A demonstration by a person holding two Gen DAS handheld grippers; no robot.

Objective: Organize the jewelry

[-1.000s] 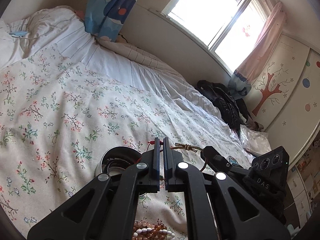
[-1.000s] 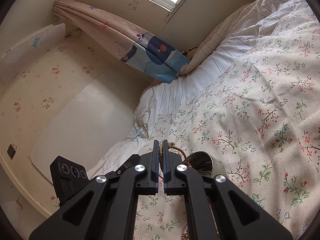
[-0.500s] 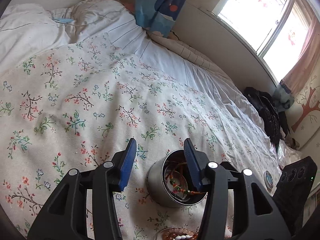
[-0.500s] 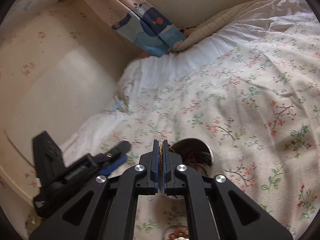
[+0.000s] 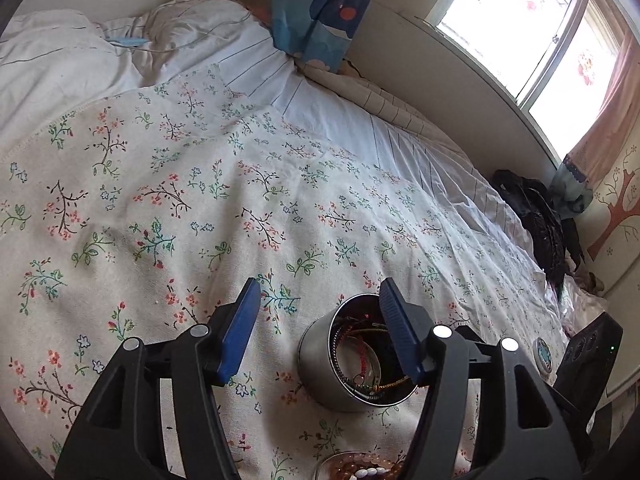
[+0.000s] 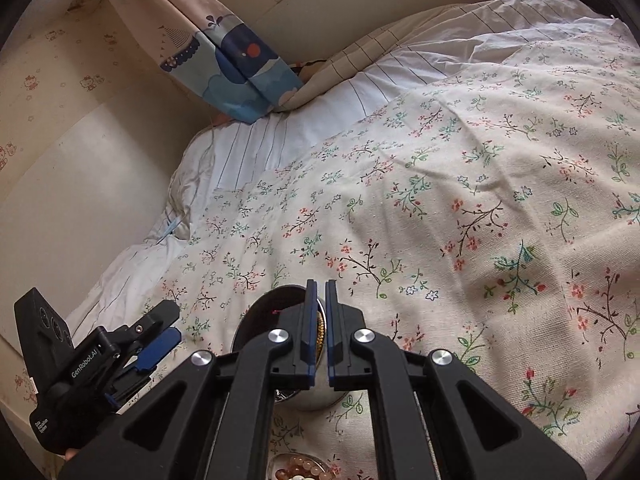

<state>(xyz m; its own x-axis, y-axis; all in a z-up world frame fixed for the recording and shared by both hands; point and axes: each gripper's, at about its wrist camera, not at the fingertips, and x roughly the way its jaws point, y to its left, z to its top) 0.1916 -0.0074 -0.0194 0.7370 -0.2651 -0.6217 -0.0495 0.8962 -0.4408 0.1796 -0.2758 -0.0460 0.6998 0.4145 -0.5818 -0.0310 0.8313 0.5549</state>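
Observation:
A round metal cup (image 5: 316,364) stands on the floral bedspread (image 5: 200,200), with red, dark and gold bracelets (image 5: 360,360) coiled inside. My left gripper (image 5: 319,286) is open just above it and its jaws are still opening, with nothing between the blue pads; its right finger hangs over the cup's mouth. In the right wrist view my right gripper (image 6: 321,283) hovers over the cup (image 6: 260,312). Its jaws are opening to a narrow gap, and a gold bead strand (image 6: 320,332) hangs loose between them. The left gripper (image 6: 170,322) shows at the left there.
A small glass dish of amber and white beads (image 5: 360,468) sits in front of the cup, also seen as the dish (image 6: 296,468). A little round object (image 5: 542,354) lies to the right. A black jacket (image 5: 536,220) is at the bed's far edge.
My left gripper went from shut on a red cord bracelet to wide open, and the bracelet now lies in the cup. Both grippers tipped down towards the cup. The right jaws parted slightly.

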